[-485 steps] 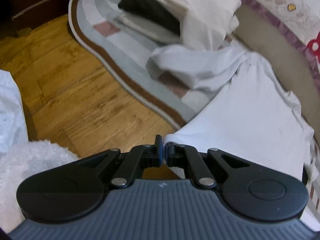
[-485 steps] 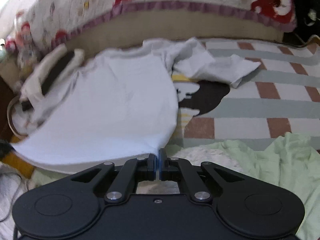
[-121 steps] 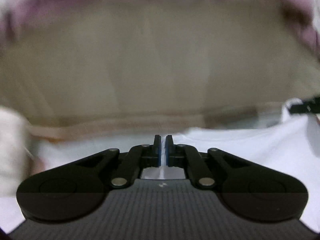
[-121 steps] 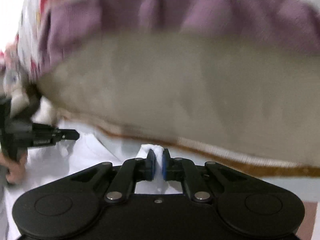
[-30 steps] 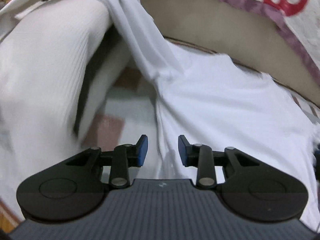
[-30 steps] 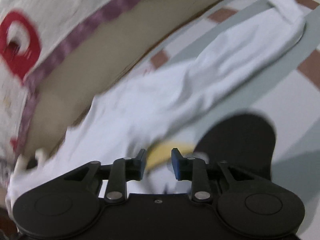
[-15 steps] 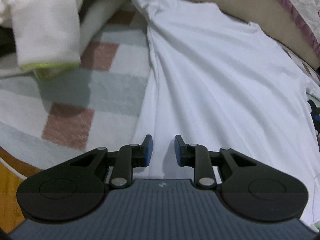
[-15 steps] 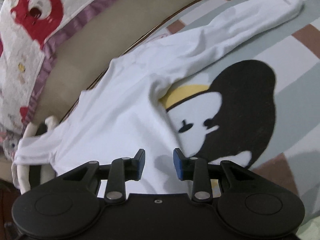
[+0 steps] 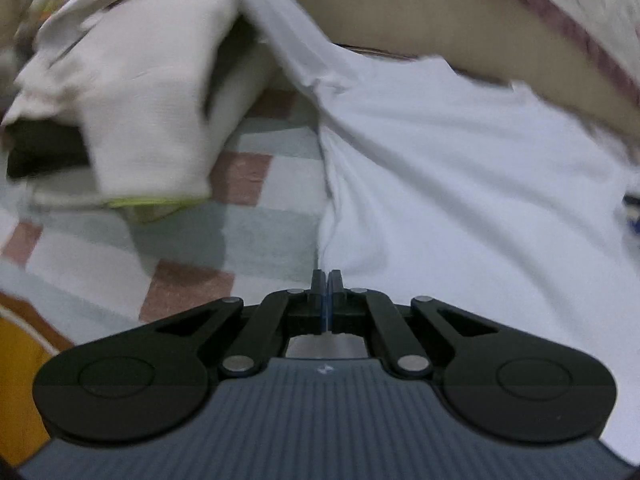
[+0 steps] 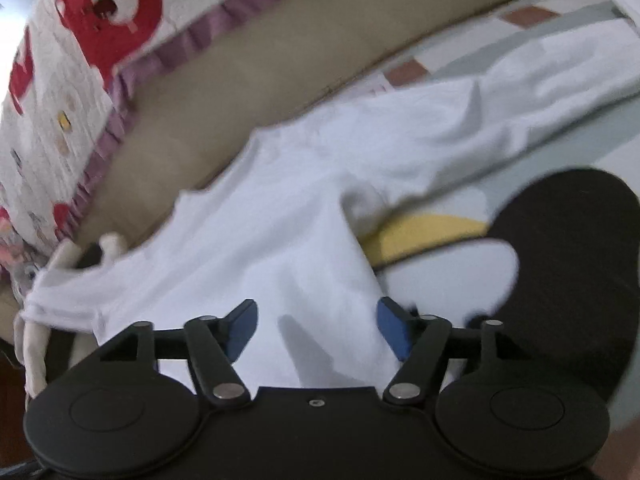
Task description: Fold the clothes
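A patterned rug (image 9: 256, 236) with grey, white and brown checks covers the floor, and a bed with a quilted spread (image 10: 72, 92) runs along its far side. A white long-sleeved shirt (image 9: 460, 184) lies spread flat on the rug, its collar end toward the bed and its sleeves reaching out to left and right. The left gripper (image 9: 327, 286) sits at the shirt's left side edge with its jaws pressed together; a ridge of cloth runs up to the tips, so it appears pinched on that edge, though the contact itself is hidden. The right gripper (image 10: 316, 326) hovers low over the shirt's right side with its jaws spread wide, cloth lying between and beneath them, nothing gripped. The shirt's long axis runs from near to far, so each side edge lies right at its own gripper. A pile of cream garments (image 9: 132, 104) rests at the far left, beside the left sleeve.
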A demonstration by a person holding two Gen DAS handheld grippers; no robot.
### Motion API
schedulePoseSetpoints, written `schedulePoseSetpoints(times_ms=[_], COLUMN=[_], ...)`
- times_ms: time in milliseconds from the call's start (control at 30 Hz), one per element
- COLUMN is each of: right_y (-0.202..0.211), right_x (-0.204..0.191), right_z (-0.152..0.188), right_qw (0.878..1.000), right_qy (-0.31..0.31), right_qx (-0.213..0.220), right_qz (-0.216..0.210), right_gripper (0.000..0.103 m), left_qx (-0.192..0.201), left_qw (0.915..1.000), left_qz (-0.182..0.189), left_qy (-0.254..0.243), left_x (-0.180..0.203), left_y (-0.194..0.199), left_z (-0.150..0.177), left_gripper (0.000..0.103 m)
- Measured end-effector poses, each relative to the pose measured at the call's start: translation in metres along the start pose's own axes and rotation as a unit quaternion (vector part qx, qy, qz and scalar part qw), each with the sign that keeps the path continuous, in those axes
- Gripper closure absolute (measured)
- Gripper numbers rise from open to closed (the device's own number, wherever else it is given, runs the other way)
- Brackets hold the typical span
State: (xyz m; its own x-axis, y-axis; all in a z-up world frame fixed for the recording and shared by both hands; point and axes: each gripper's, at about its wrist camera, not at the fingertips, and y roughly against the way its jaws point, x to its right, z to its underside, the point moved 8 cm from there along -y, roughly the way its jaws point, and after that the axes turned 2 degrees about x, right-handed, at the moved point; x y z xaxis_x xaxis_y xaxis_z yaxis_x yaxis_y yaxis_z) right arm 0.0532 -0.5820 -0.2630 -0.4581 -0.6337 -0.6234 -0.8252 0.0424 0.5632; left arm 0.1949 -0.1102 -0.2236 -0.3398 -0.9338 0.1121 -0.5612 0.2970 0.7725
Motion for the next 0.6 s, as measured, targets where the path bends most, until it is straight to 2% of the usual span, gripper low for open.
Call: schedulePoseSetpoints(times_ms=[33, 67, 167, 200, 267, 300, 333, 400, 533, 567, 600], right_y=[-0.003, -0.005, -0.012, -0.013, -0.015, -0.015, -0.016, -0.017, -0.015, -0.013, -0.006], right_x=[0.0, -0.001, -0.006, -0.005, -0.005, -0.003, -0.001, 0.001, 0.001, 0.002, 0.001], right_z=[-0.002, -0.003, -0.003, -0.004, -0.006, -0.006, -0.006, -0.007, -0.008, -0.008, -0.003], right_qw=[1.0, 1.0, 0.999, 0.999, 0.999, 0.999, 0.999, 0.999, 0.999, 0.999, 0.999], right_qy=[-0.003, -0.004, 0.033, 0.038, 0.047, 0.041, 0.039, 0.045, 0.048, 0.039, 0.023], right_qx=[0.008, 0.016, 0.027, 0.027, 0.026, 0.027, 0.027, 0.027, 0.012, 0.003, -0.022], right_qz=[-0.006, -0.011, -0.001, 0.002, 0.009, 0.006, 0.003, 0.005, 0.021, 0.025, 0.031], right_gripper=[0.02, 0.019, 0.019, 0.019, 0.02, 0.02, 0.021, 0.026, 0.032, 0.033, 0.033], left_qx=[-0.006, -0.012, -0.008, 0.007, 0.029, 0.034, 0.025, -0.01, -0.013, -0.014, -0.023], left_qw=[0.9998, 0.9993, 0.9971, 0.9967, 0.9938, 0.99, 0.9878, 0.986, 0.9869, 0.9879, 0.9887], left_qz=[0.004, 0.008, 0.016, 0.003, -0.064, -0.104, -0.117, -0.082, -0.028, -0.01, 0.007], left_qy=[0.018, 0.035, 0.074, 0.081, 0.086, 0.09, 0.1, 0.145, 0.158, 0.154, 0.148], left_x=[-0.006, -0.011, -0.02, -0.025, -0.045, -0.058, -0.068, -0.079, -0.064, -0.055, -0.048], left_y=[-0.001, -0.003, -0.001, 0.004, 0.013, 0.015, 0.012, 0.001, 0.01, 0.014, 0.017], left_z=[0.001, 0.003, 0.0, -0.004, -0.009, -0.008, -0.006, 0.003, 0.003, 0.005, 0.009], left_gripper=[0.103, 0.103, 0.103, 0.103, 0.103, 0.103, 0.103, 0.103, 0.1, 0.093, 0.078])
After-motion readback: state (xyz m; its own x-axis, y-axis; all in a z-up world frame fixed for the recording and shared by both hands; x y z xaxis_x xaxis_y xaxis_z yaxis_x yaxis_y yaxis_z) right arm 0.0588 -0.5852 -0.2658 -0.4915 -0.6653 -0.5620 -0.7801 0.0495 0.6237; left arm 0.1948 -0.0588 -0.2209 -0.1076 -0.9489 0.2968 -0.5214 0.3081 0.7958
